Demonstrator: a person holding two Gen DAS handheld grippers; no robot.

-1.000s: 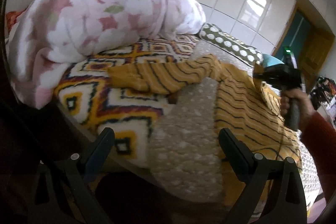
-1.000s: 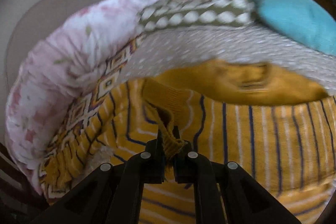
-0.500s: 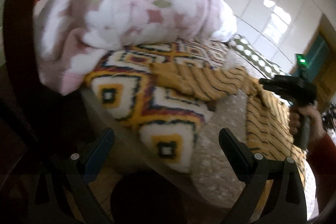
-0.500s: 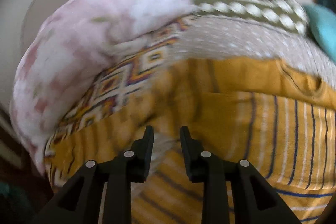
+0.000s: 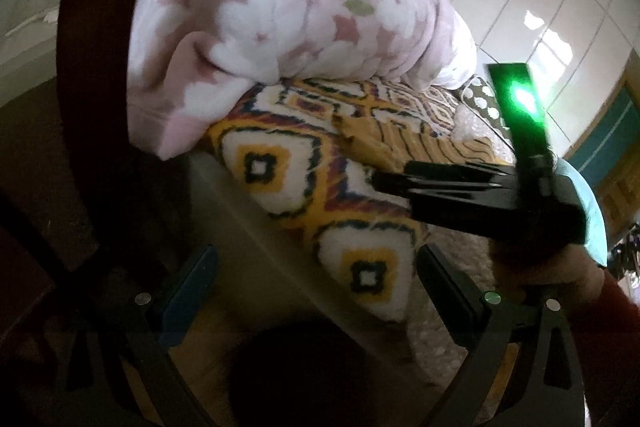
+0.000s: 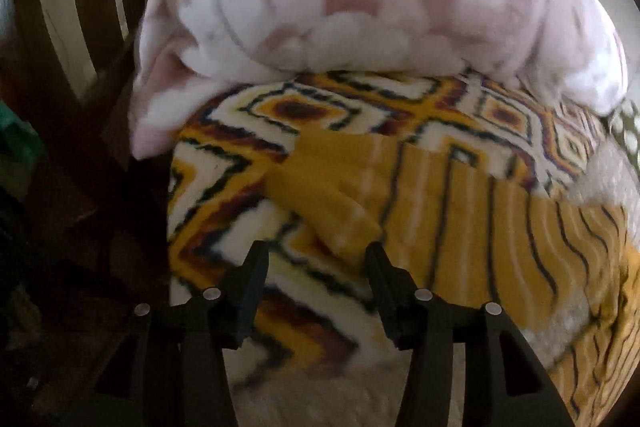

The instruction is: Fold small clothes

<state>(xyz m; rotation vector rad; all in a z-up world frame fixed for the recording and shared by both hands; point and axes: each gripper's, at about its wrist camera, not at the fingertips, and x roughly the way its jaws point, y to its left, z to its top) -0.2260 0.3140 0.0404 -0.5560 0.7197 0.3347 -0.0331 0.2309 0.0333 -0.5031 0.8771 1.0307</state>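
Note:
A mustard-yellow sweater with thin dark stripes [image 6: 460, 211] lies on the bed; its sleeve reaches left over the patterned blanket. The sleeve cuff [image 6: 320, 195] lies just ahead of my right gripper [image 6: 316, 267], which is open and empty. The sleeve also shows in the left wrist view [image 5: 380, 143], with the right gripper [image 5: 380, 183] just before its cuff. My left gripper [image 5: 316, 275] is open and empty, held off the bed's corner, away from the sweater.
A pink floral quilt [image 5: 280, 11] is piled at the back of the bed. A geometric yellow-white blanket [image 5: 304, 195] covers the near corner. A dark wooden chair frame [image 5: 92, 67] stands at left. A teal cushion [image 5: 588, 211] lies at right.
My right gripper has let go of the sweater fabric, opened, and moved left toward the sleeve cuff. My left gripper has swung left toward the bed corner, staying open.

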